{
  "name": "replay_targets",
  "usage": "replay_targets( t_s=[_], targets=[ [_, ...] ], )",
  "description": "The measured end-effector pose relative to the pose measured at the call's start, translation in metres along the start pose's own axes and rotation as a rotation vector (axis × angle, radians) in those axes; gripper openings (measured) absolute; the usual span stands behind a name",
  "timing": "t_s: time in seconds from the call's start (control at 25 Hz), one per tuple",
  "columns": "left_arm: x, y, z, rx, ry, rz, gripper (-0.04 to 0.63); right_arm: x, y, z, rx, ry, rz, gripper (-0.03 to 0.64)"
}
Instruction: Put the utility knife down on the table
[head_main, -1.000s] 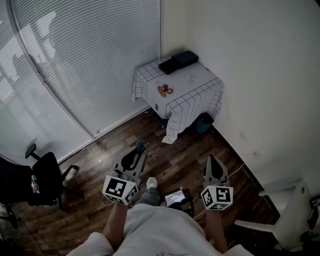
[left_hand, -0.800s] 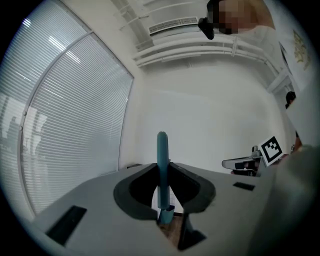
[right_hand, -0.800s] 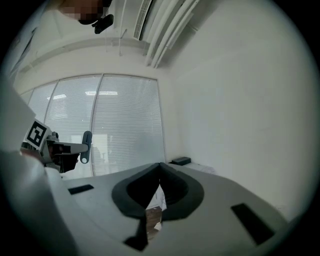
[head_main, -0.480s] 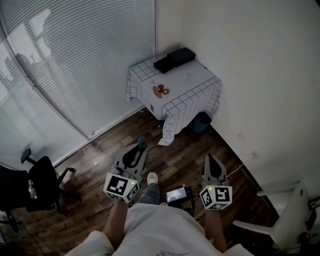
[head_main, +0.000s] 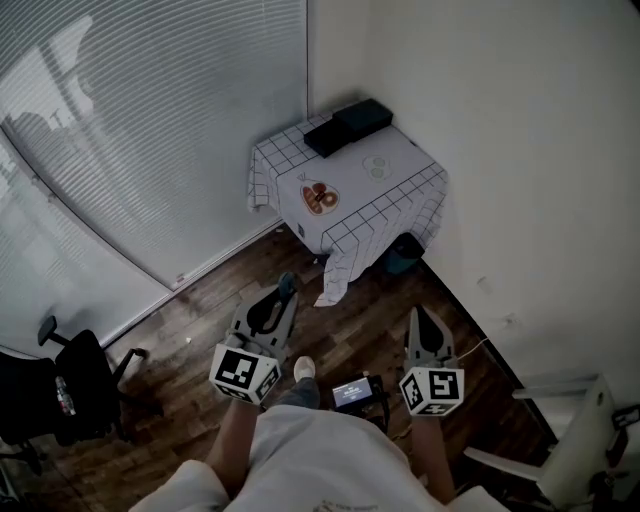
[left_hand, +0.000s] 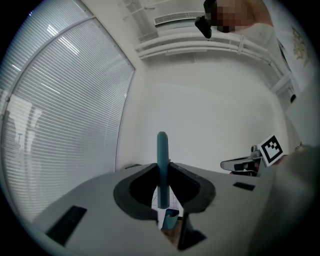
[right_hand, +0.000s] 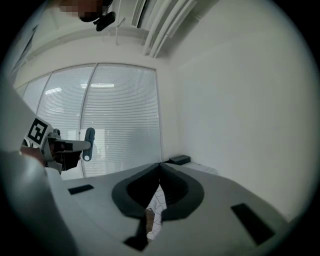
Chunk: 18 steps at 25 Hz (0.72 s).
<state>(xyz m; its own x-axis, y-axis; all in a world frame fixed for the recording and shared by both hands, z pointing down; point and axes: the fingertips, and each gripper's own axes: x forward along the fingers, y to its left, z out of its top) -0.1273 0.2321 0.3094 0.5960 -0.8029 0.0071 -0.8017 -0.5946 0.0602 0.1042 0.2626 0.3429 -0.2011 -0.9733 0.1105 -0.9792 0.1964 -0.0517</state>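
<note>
A teal utility knife (head_main: 285, 288) sticks out between the tips of my left gripper (head_main: 282, 298), which is shut on it and held at waist height over the wooden floor. In the left gripper view the utility knife (left_hand: 162, 155) stands upright, clamped between the left gripper's (left_hand: 162, 170) dark pads. My right gripper (head_main: 418, 318) hangs beside it, shut, with nothing between its jaws; in its own view the right gripper's (right_hand: 160, 165) tips touch. The table (head_main: 405, 178), with a white checked cloth, stands in the corner, well ahead of both grippers.
On the table lie two black boxes (head_main: 350, 124), a red-orange patterned plate (head_main: 319, 197) and a pale round item (head_main: 376, 166). A teal bin (head_main: 405, 250) sits under it. A black office chair (head_main: 60, 395) is left, a white chair (head_main: 580, 445) right. Blinds cover the left wall.
The head view has drifted so the table sits a little lower and more central in frame. Both grippers hold the same pose, the left still clamped on the knife.
</note>
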Motion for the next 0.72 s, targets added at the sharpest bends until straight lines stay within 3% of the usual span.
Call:
replay_targets(
  t_s=[0.48, 0.72],
  targets=[
    [0.073, 0.069, -0.001, 0.001, 0.021, -0.043, 0.075, 0.098, 0.002, 0.000, 0.003, 0.034, -0.021, 0.008],
    [0.093, 0.097, -0.007, -0.029, 0.030, -0.061, 0.075, 0.119, 0.001, 0.002, 0.040, 0.019, -0.049, 0.008]
  ],
)
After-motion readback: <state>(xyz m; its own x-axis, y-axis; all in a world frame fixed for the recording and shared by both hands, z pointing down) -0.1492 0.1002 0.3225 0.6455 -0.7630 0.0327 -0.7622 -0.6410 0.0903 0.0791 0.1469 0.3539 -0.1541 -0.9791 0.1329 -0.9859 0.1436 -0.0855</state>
